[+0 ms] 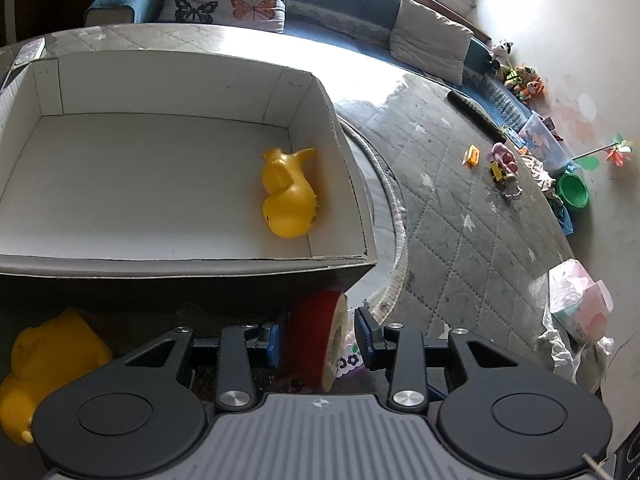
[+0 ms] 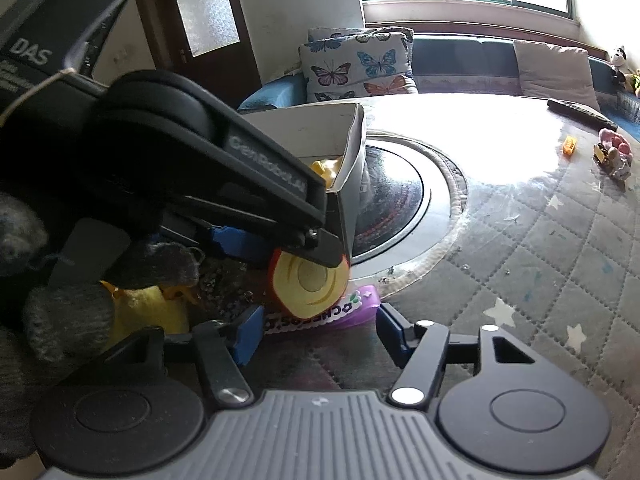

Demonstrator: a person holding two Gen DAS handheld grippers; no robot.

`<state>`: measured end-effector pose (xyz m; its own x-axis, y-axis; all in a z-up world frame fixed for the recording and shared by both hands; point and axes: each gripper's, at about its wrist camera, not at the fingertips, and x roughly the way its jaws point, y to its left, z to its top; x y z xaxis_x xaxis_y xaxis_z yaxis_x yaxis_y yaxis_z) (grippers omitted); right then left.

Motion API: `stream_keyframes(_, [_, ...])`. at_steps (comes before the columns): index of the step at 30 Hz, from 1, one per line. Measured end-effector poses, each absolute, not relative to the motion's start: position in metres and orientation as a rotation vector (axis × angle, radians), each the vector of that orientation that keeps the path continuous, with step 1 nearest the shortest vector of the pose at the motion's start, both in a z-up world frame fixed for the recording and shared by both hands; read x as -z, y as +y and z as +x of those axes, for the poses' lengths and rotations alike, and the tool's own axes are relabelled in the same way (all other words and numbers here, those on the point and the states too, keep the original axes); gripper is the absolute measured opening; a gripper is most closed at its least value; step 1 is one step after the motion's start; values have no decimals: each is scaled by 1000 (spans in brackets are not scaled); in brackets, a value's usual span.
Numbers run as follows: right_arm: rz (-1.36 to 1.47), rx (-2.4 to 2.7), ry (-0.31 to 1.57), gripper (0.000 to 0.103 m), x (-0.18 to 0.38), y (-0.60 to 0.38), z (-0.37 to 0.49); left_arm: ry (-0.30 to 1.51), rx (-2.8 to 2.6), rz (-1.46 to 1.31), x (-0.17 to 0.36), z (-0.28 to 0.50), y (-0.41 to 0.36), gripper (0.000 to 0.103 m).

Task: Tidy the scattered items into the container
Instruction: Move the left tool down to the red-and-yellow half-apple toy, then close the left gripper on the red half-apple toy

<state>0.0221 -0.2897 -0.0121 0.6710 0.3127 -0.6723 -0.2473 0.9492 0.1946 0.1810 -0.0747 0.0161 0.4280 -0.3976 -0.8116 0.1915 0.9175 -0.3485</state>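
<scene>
Left gripper [image 1: 320, 340]: jaws part-open around a red half-apple toy [image 1: 316, 336], left pad touching its skin, right pad apart.

Right gripper [image 2: 316, 330]: jaws wide, empty; purple lettered piece [image 2: 360, 304] just ahead.

Left of left gripper: yellow toy [image 1: 44, 364].

Beyond: cardboard box [image 1: 344, 152], a yellow duck [image 1: 288, 196] in its right corner.
</scene>
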Motion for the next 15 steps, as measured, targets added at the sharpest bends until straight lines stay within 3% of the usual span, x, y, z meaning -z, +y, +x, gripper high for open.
stream_keyframes(6, [88,-330,776,55,14,-287,26,1088,367,-226,-11,187,-76,39])
stream_keyframes(15, [83,-340,771,55,14,-288,29,1068,406,-206,-15,183,-83,32])
